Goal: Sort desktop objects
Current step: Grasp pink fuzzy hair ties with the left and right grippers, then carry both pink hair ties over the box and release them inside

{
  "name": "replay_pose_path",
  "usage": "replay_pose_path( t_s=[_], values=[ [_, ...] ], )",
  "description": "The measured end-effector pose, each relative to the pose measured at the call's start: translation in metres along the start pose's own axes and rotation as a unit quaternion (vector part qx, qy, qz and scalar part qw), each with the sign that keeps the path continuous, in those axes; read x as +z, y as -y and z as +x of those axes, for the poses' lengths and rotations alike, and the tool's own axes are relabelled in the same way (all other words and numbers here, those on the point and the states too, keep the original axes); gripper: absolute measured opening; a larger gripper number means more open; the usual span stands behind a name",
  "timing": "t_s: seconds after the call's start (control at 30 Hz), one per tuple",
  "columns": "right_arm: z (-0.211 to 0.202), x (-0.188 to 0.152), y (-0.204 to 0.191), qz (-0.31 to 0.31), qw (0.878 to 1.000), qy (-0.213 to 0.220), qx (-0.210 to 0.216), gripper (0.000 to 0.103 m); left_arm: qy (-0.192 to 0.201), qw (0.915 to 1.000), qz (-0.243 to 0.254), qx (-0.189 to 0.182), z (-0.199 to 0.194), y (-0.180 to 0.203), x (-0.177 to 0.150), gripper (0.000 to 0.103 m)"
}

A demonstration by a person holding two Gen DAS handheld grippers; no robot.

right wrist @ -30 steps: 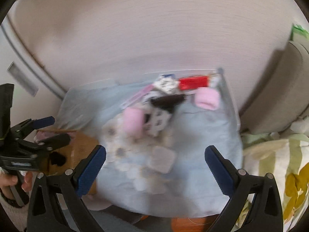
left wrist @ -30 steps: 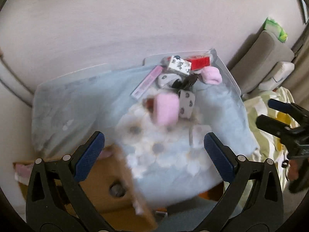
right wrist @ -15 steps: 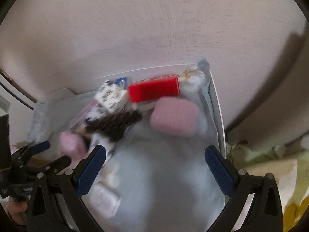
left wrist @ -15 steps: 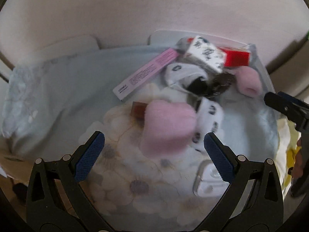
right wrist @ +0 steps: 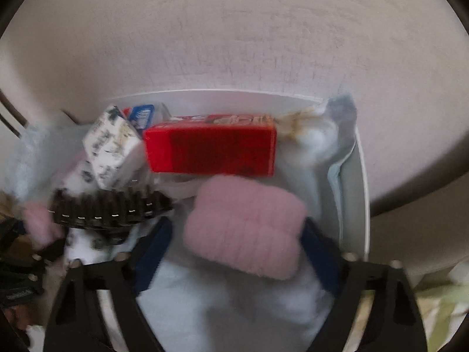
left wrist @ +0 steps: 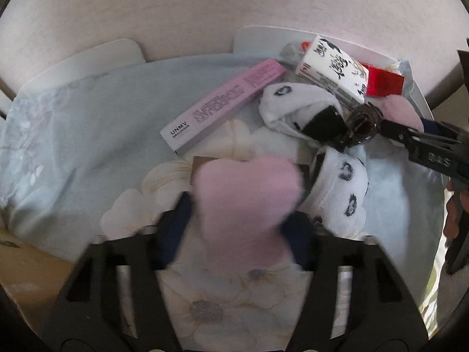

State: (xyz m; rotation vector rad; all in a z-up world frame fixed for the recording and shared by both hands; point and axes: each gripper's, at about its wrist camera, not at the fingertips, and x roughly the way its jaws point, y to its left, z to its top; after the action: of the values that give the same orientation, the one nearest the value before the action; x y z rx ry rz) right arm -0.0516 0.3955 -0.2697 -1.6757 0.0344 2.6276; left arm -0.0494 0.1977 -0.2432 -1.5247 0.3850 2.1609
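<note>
The left gripper [left wrist: 237,228] has just been closing, and a pink sock [left wrist: 246,205] sits between its blue pads, which appear to press on both sides of it, though the picture is blurred there. The sock lies on a pale blue cloth [left wrist: 88,135] with white flowers printed on it. Just beyond the sock is a small brown item, mostly hidden, and to its right a white sock [left wrist: 340,187] with dark paw marks. Farther off lie a long pink box [left wrist: 222,102], another white sock [left wrist: 293,108], a white carton [left wrist: 334,70] with black lettering, and a dark hair clip [left wrist: 362,123].

The right gripper [right wrist: 234,234] has likewise just been closing around a second pink sock [right wrist: 246,228]; its right pad touches the sock's edge, while the left pad seems just apart from it, so a firm hold cannot be told. Behind this sock stands a red box [right wrist: 211,149], touching the carton [right wrist: 111,149] on its left. The clip [right wrist: 111,208] lies left of the sock. The white tray [right wrist: 360,193] rims the cloth on the right, against a pale wall [right wrist: 234,29].
</note>
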Motion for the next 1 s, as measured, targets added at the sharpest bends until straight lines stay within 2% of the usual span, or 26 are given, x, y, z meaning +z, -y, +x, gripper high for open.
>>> replay_pose_path(
  t_s=[0.03, 0.27, 0.47, 0.73, 0.8, 0.93, 1.0],
  values=[
    [-0.004, 0.001, 0.000, -0.001, 1.000, 0.004, 0.001, 0.062, 0.002, 1.0000, 0.001, 0.002, -0.001, 0.001, -0.001, 0.043],
    [-0.047, 0.002, -0.003, -0.010, 0.999, 0.034, 0.006, 0.031, 0.023, 0.9997, -0.002, 0.001, -0.019, 0.000, -0.005, 0.040],
    [-0.082, -0.005, -0.008, 0.006, 0.999, 0.035, 0.019, 0.027, 0.029, 0.9996, 0.001, -0.007, -0.040, 0.001, -0.010, 0.040],
    [-0.153, -0.024, -0.017, 0.029, 0.998, 0.049, 0.022, 0.027, 0.028, 0.9982, -0.004, -0.053, -0.071, 0.003, -0.003, 0.040],
    [-0.173, -0.027, -0.016, 0.031, 0.998, 0.057, 0.021, 0.027, 0.039, 0.9972, 0.002, -0.065, -0.089, 0.003, -0.004, 0.040],
    [-0.231, -0.039, -0.033, 0.025, 0.996, 0.084, 0.019, 0.027, 0.071, 0.9953, 0.023, -0.063, -0.132, -0.002, -0.008, 0.040],
    [-0.245, -0.026, -0.021, 0.020, 0.995, 0.096, 0.020, 0.027, 0.084, 0.9940, 0.027, -0.066, -0.156, -0.011, -0.009, 0.040]
  ],
)
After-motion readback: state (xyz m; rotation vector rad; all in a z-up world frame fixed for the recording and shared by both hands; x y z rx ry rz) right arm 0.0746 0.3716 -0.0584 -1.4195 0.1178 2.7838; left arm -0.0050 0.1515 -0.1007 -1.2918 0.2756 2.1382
